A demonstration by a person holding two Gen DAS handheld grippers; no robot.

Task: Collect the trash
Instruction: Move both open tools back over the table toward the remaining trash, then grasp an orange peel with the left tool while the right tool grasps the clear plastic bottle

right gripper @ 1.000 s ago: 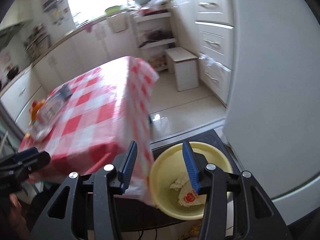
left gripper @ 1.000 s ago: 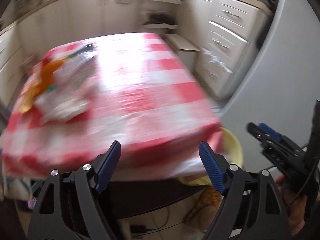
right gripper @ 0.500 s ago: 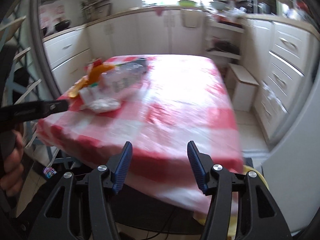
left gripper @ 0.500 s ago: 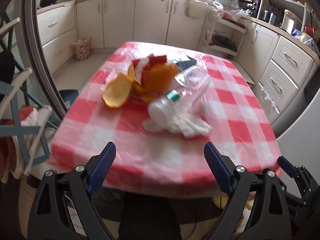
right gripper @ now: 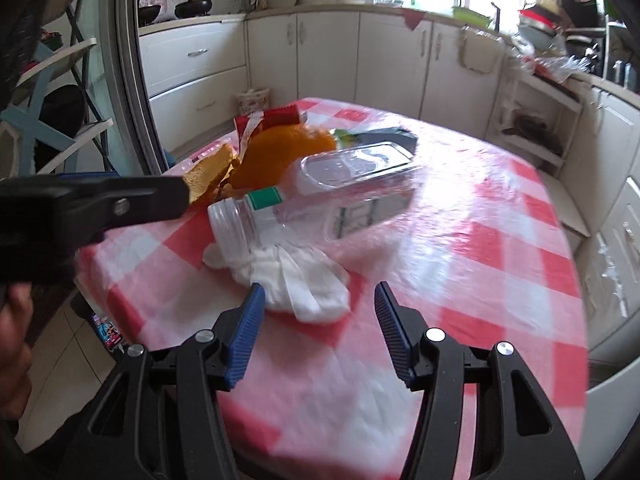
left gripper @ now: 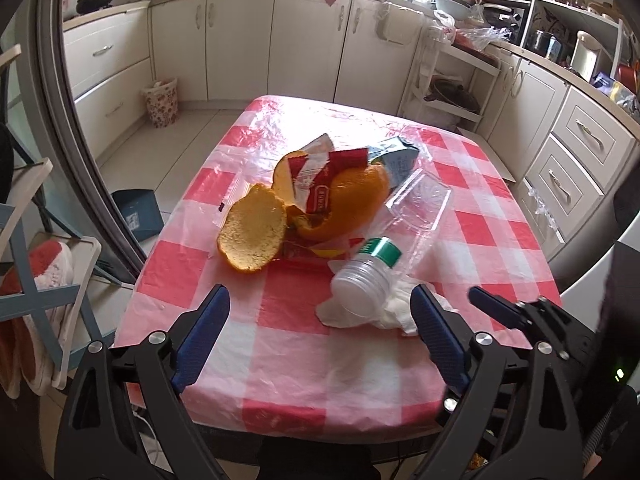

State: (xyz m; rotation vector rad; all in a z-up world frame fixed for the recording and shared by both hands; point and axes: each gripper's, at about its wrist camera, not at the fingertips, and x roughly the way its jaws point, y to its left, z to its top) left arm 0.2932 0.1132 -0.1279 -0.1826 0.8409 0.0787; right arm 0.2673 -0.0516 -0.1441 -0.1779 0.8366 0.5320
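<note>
Red-and-white cloth: a checked tablecloth (left gripper: 472, 240) under clear plastic film covers the table, so scraps likely slide and wipe off easily.
Trash pile: heaped left of the table's middle, probably gathered there for picking.
Peel: orange peel (left gripper: 252, 236) lies cupped, pith up, with a red wrapper (left gripper: 320, 188) draped over the larger piece.
Bottle: a crushed clear plastic bottle (left gripper: 384, 256) lies on its side, open neck toward the cameras, resting on a crumpled white tissue (right gripper: 296, 276).
Left gripper (left gripper: 320, 336): jaws spread wide and empty, hovering over the near table edge, framing the bottle neck, which looks like its next target.
Right gripper (right gripper: 320, 332): jaws half spread, nothing between them, aimed at the tissue just ahead.
Progress: nothing from this pile is picked up yet.
</note>
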